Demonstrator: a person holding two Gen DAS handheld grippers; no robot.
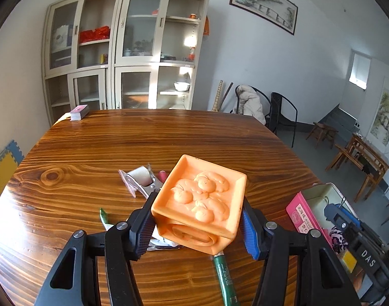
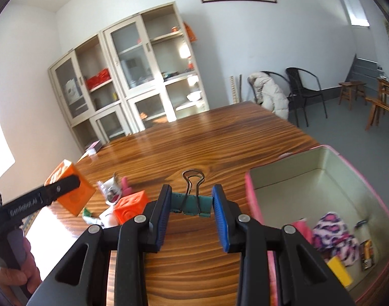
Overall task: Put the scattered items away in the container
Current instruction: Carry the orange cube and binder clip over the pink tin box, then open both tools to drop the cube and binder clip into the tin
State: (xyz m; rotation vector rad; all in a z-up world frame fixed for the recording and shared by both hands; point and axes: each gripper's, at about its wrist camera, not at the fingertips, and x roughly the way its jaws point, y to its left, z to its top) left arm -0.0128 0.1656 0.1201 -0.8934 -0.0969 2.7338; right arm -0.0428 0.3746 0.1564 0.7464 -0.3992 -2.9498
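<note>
My left gripper [image 1: 198,227] is shut on an orange toy cube [image 1: 200,201] with raised animal figures, held above the wooden table [image 1: 143,140]. The right wrist view shows that cube [image 2: 72,191] lifted at the left. My right gripper [image 2: 191,216] is shut on a teal binder clip [image 2: 191,201], above the table just left of the pink tin box [image 2: 247,191]. The box [image 1: 300,214] holds a patterned cloth [image 2: 332,237], a yellow block [image 2: 339,270] and small items. A second orange cube [image 2: 132,205] lies on the table.
A tape dispenser [image 1: 141,181], a pink item [image 1: 162,176], a green pen [image 1: 223,275] and small wrappers [image 1: 104,216] lie on the table. A card deck [image 1: 79,112] sits at the far left corner. Cabinets [image 1: 123,48], chairs [image 1: 281,114] and stools stand behind.
</note>
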